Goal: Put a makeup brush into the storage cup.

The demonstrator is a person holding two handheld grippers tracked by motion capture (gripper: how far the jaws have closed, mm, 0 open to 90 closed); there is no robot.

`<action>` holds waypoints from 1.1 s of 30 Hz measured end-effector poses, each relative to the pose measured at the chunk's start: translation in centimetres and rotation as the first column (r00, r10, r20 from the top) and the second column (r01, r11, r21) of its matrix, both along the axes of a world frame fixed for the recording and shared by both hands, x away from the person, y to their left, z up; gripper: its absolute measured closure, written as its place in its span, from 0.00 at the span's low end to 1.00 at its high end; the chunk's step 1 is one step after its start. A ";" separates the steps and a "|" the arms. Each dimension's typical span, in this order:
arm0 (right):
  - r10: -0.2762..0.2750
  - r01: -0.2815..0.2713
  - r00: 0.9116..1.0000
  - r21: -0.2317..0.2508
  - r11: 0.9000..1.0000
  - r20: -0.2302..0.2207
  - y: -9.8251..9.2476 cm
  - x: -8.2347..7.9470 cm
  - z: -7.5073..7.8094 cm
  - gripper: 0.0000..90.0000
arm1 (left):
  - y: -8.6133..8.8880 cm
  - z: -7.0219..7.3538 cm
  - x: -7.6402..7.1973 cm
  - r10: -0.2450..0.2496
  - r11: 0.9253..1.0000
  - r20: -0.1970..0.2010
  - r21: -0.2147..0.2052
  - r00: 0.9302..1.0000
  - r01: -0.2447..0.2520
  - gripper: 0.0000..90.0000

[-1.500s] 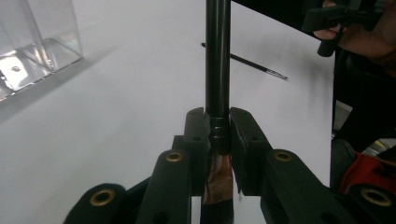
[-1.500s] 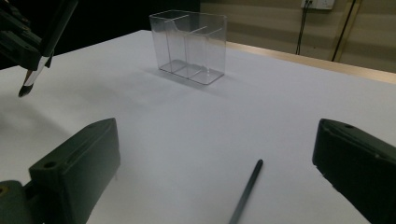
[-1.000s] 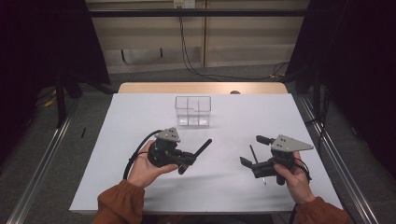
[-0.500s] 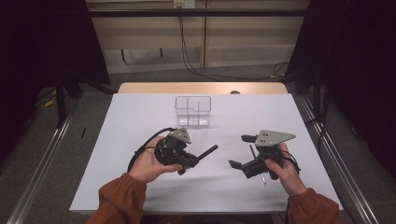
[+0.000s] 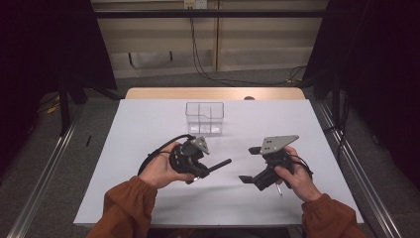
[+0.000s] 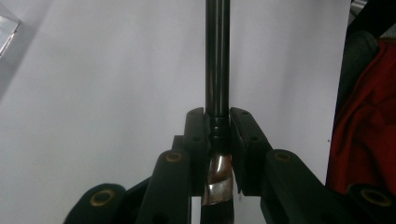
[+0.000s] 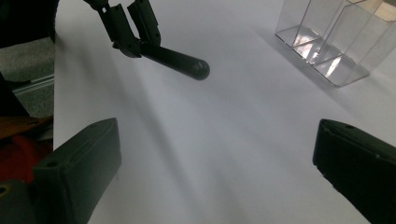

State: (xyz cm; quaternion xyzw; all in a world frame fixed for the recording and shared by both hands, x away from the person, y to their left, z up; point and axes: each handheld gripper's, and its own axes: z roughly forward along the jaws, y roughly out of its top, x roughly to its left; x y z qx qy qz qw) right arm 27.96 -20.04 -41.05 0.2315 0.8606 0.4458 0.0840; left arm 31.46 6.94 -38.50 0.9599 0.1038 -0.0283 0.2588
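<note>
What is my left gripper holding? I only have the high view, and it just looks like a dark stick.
Observer: The left gripper is shut on a black rod. Behind the pads, the rod has a shiny coppery twisted band.
Operator: Is the right gripper gripping anything?
Observer: No. The right gripper is open, with only the bare table between its jaws.
Operator: And the rod's free end?
Observer: It is rounded and blunt, and well apart from the clear box.
</note>
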 end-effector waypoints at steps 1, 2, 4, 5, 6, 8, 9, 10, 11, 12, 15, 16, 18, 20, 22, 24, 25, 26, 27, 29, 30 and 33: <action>0.012 -0.012 1.000 -0.009 1.000 -0.011 0.1 0.1 0.1 0.01 | -0.1 0.0 0.0 -0.002 1.000 -0.001 0.009 1.000 0.002 0.86; 0.019 -0.019 1.000 -0.018 1.000 -0.015 0.2 0.2 0.2 0.01 | -0.3 0.1 0.0 -0.007 1.000 -0.003 0.018 1.000 0.007 0.86; 0.036 -0.037 0.999 -0.040 0.999 -0.031 0.5 0.5 0.3 0.01 | -0.5 0.2 -0.1 -0.010 0.999 -0.003 0.031 1.000 0.010 0.86; 0.045 -0.046 0.998 -0.048 0.998 -0.035 0.6 0.6 0.3 0.02 | -0.7 0.3 -0.2 -0.016 0.999 -0.003 0.037 1.000 0.016 0.86; 0.056 -0.058 0.997 -0.059 0.997 -0.044 0.8 0.7 0.3 0.03 | -0.9 0.3 -0.3 -0.019 0.999 -0.005 0.047 1.000 0.019 0.86; 0.072 -0.077 0.995 -0.080 0.994 -0.062 1.1 1.0 0.3 0.03 | -1.0 0.4 -0.4 -0.023 0.998 -0.007 0.060 1.000 0.023 0.86; 0.081 -0.087 0.994 -0.093 0.992 -0.068 1.2 1.1 0.2 0.03 | -1.1 0.4 -0.3 -0.026 0.997 -0.007 0.066 1.000 0.027 0.86; 0.097 -0.105 0.992 -0.101 0.989 -0.081 1.4 1.2 0.2 0.03 | -1.2 0.4 -0.3 -0.026 0.997 -0.010 0.070 1.000 0.027 0.86; 0.106 -0.115 0.991 -0.110 0.987 -0.085 1.4 1.3 0.2 0.03 | -1.3 0.4 -0.3 -0.026 0.997 -0.007 0.074 1.000 0.026 0.86; 0.113 -0.123 0.989 -0.118 0.985 -0.091 1.6 1.3 0.2 0.03 | -1.3 0.4 -0.3 -0.030 0.996 -0.006 0.079 1.000 0.031 0.86; 0.137 -0.150 0.986 -0.147 0.978 -0.094 2.0 1.5 0.3 0.04 | -1.4 0.5 -0.2 -0.025 0.996 -0.008 0.080 1.000 0.025 0.86; 0.147 -0.162 0.984 -0.158 0.974 -0.104 2.1 1.6 0.4 0.04 | -1.5 0.4 -0.2 -0.024 0.996 -0.010 0.085 1.000 0.025 0.86; 0.158 -0.175 0.982 -0.178 0.968 -0.104 2.4 1.8 0.6 0.05 | -1.5 0.4 0.1 -0.040 0.993 -0.009 0.114 0.999 0.041 0.86; 0.176 -0.196 0.978 -0.202 0.960 -0.112 2.6 1.9 0.9 0.05 | -1.6 0.4 0.1 -0.031 0.992 -0.017 0.118 0.999 0.033 0.86; 0.203 -0.226 0.972 -0.232 0.946 -0.120 2.9 2.1 1.2 0.05 | -1.8 0.4 0.2 -0.045 0.990 -0.012 0.131 0.999 0.047 0.86; 0.218 -0.245 0.967 -0.252 0.936 -0.130 3.2 2.2 1.4 0.05 | -2.0 0.5 0.1 -0.047 0.991 -0.016 0.127 0.999 0.049 0.86; 0.231 -0.261 0.963 -0.270 0.927 -0.136 3.4 2.4 1.4 0.05 | -2.0 0.5 0.0 -0.043 0.991 -0.016 0.128 0.999 0.045 0.86; 0.237 -0.268 0.962 -0.282 0.921 -0.138 3.5 2.5 1.5 0.05 | -2.1 0.6 0.1 -0.064 0.987 -0.012 0.145 0.998 0.065 0.86; 0.246 -0.279 0.958 -0.289 0.916 -0.146 3.7 2.6 1.6 0.05 | -2.2 0.5 -0.1 -0.053 0.989 -0.015 0.141 0.999 0.054 0.86; 0.249 -0.286 0.956 -0.312 0.906 -0.154 4.1 2.7 1.6 0.06 | -2.3 0.6 0.0 -0.066 0.985 -0.012 0.156 0.998 0.067 0.86; 0.256 -0.296 0.953 -0.319 0.900 -0.162 4.2 2.9 1.6 0.06 | -2.3 0.7 0.0 -0.064 0.986 -0.011 0.156 0.998 0.064 0.86; 0.237 -0.287 0.955 -0.360 0.888 -0.179 4.8 3.0 1.5 0.06 | -2.3 0.7 0.1 -0.065 0.984 -0.013 0.163 0.998 0.067 0.86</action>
